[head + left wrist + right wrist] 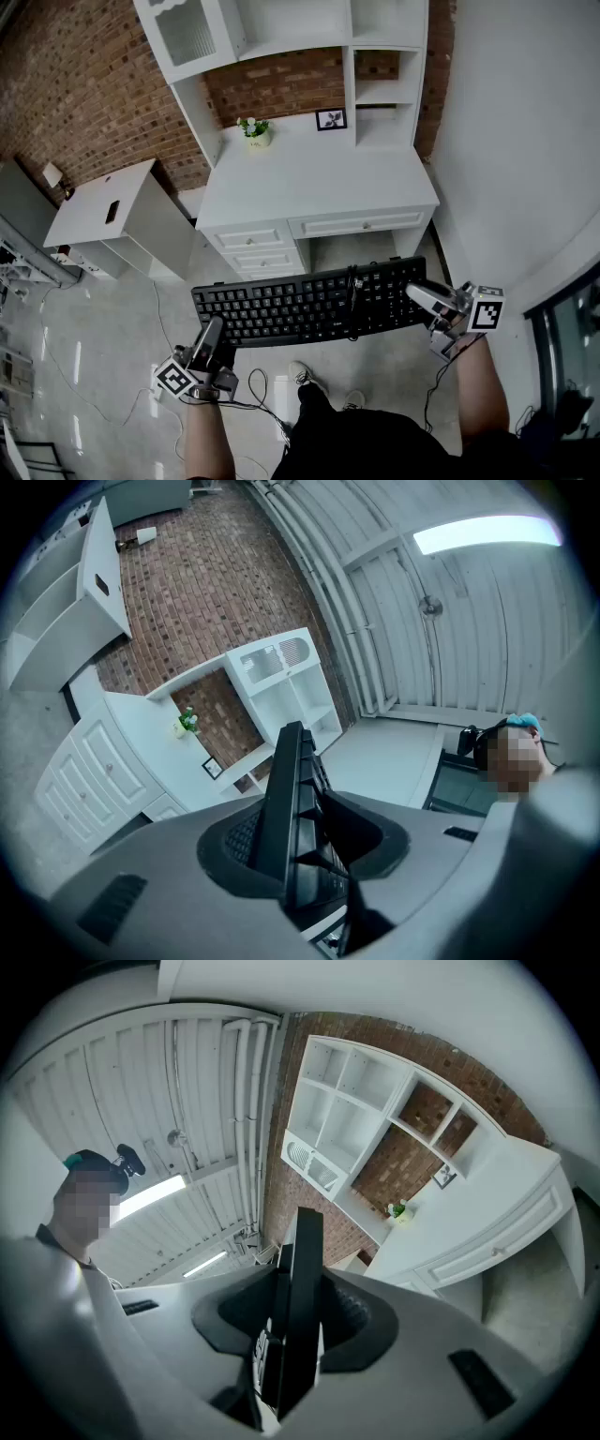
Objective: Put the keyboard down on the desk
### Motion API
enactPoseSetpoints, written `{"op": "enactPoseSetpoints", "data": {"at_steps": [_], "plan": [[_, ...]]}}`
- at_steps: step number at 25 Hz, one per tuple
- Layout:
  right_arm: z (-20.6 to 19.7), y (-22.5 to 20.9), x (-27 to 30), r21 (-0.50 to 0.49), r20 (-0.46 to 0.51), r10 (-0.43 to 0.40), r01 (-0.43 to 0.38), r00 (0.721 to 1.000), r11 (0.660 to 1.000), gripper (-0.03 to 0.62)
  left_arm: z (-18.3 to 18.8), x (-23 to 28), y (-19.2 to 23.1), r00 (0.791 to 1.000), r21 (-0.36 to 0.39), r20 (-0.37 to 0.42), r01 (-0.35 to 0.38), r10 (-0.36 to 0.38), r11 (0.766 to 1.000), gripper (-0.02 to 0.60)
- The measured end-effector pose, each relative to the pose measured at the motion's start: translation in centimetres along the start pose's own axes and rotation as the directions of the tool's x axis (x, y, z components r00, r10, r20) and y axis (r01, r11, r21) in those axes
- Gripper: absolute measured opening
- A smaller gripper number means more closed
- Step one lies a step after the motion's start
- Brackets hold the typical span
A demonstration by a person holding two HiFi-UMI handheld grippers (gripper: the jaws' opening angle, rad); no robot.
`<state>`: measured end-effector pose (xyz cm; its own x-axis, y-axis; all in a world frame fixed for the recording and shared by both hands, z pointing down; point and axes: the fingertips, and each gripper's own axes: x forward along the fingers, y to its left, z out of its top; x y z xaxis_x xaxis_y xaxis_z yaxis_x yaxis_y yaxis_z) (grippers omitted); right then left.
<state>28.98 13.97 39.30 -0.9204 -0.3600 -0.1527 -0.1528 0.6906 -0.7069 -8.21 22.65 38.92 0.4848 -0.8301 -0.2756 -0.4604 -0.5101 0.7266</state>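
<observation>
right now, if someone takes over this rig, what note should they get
Left tool: shut on the keyboard near its left end.
Right tool: shut on its right end.
Keyboard: held in the air, short of the white desk.
Done: keyboard gripped at both ends.
Left: carry it forward, lower it onto the desk top, open both tools.

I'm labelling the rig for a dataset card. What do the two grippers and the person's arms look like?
The left gripper and right gripper are light grey with dark inner pads. Each carries a white cube with black square markers. A thin dark cable trails from each. No sleeves show on the forearms.
</observation>
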Motion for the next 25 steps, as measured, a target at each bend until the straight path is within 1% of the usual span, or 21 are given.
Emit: {"op": "enactPoseSetpoints", "data": {"at_steps": [7, 10, 18, 25], "plan": [[0.13, -0.34, -0.11, 0.003, 0.009, 0.005, -0.005, 1.000, 1.000, 0.138, -0.15, 0.28, 0.06, 1.000, 0.009, 0.008, 0.004, -0.004, 1.000, 0.160], [0.10, -0.43, -0.10, 0.004, 0.010, 0.002, -0.002, 1.000, 1.000, 0.138, -0.16, 0.49, 0.02, 1.000, 0.018, 0.008, 0.018, -0.018, 1.000, 0.160], [0.01, -0.29, -0.07, 0.007, 0.005, 0.005, -0.005, 1.000, 1.000, 0.138, -0.28, 0.22, 0.24, 1.000, 0.008, 0.011, 0.012, -0.012, 1.000, 0.160], [0.25, 0.04, -0.02, -0.001, 0.010, 0.008, -0.008, 1.000, 1.000, 0.138, 0.20, 0.28, -0.31, 1.000, 0.022, 0.009, 0.014, -0.014, 1.000, 0.160]]}}
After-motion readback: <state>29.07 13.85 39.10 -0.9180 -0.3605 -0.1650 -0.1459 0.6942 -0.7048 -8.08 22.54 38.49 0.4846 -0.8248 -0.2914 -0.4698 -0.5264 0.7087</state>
